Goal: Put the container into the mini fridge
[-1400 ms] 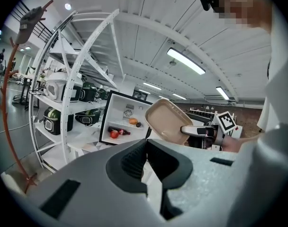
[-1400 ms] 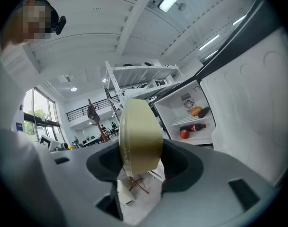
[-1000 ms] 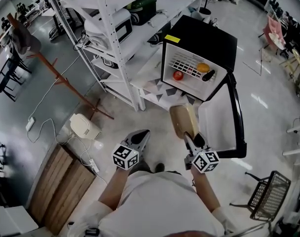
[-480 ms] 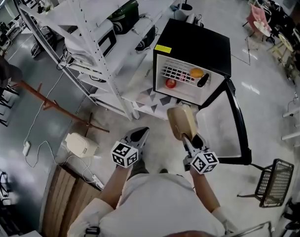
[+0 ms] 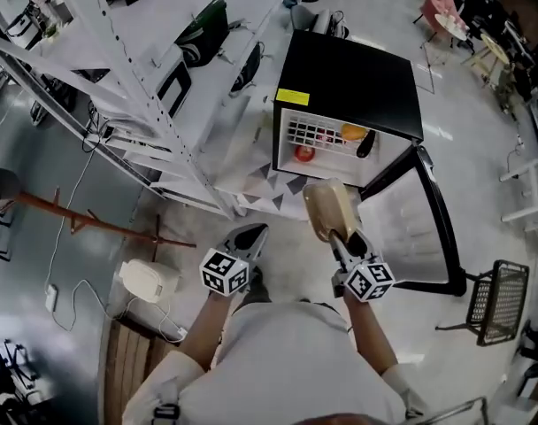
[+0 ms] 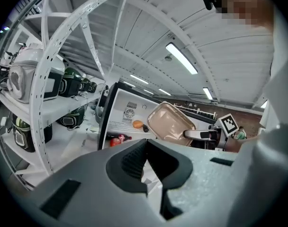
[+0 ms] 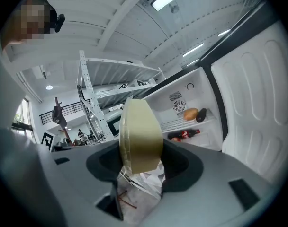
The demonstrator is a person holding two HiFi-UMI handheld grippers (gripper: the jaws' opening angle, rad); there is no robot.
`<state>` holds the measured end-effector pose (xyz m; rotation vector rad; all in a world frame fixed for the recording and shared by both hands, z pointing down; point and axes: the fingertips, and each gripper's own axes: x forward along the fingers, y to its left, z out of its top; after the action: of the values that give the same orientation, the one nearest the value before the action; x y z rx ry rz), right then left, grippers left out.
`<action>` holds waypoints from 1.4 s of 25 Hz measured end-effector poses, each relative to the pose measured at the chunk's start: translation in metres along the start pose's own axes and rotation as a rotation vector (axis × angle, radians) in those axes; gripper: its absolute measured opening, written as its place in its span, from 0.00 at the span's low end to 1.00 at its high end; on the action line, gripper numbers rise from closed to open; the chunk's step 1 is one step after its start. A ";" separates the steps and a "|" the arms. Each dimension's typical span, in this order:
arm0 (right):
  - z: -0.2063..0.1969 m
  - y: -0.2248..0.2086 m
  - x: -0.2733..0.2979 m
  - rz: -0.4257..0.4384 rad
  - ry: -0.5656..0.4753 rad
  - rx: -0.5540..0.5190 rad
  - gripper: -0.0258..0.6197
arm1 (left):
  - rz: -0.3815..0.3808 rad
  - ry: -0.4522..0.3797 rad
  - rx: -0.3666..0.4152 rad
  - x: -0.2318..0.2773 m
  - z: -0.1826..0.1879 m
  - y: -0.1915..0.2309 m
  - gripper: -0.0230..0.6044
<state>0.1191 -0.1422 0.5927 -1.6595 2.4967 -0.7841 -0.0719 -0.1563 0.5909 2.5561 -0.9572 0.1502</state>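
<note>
The tan container [image 5: 329, 209] is standing on its edge, pinched in the right tool [image 5: 343, 239], just in front of the black mini fridge [image 5: 349, 78], whose door is hanging wide open.

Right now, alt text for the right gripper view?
The right claw grips a beige plastic container edge-on between its jaws. Beyond stands the open black mini fridge holding an orange fruit, a dark oval fruit and a red-labelled cola bottle; its white door fills the right.
</note>
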 end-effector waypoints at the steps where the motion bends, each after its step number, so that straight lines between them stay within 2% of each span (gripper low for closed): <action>1: 0.000 0.000 0.005 -0.014 -0.003 0.000 0.39 | -0.010 0.007 0.005 0.000 0.002 0.006 0.04; 9: 0.006 -0.005 0.044 -0.113 -0.026 -0.012 0.39 | -0.091 0.046 0.040 0.007 0.019 0.044 0.04; 16: 0.015 -0.002 0.078 -0.152 -0.040 -0.003 0.39 | -0.178 0.091 0.062 0.017 0.020 0.063 0.04; 21: 0.014 -0.004 0.097 -0.165 -0.008 0.002 0.39 | -0.227 0.108 0.062 0.028 0.021 0.068 0.04; 29: 0.001 -0.022 0.124 -0.133 0.063 0.109 0.39 | -0.227 0.129 0.033 0.049 0.019 0.080 0.04; 35: 0.000 -0.048 0.148 -0.069 0.085 0.223 0.39 | -0.168 0.124 0.010 0.066 0.017 0.084 0.04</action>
<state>0.0969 -0.2861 0.6483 -1.6751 2.3119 -1.1162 -0.0776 -0.2609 0.6190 2.5881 -0.6940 0.2618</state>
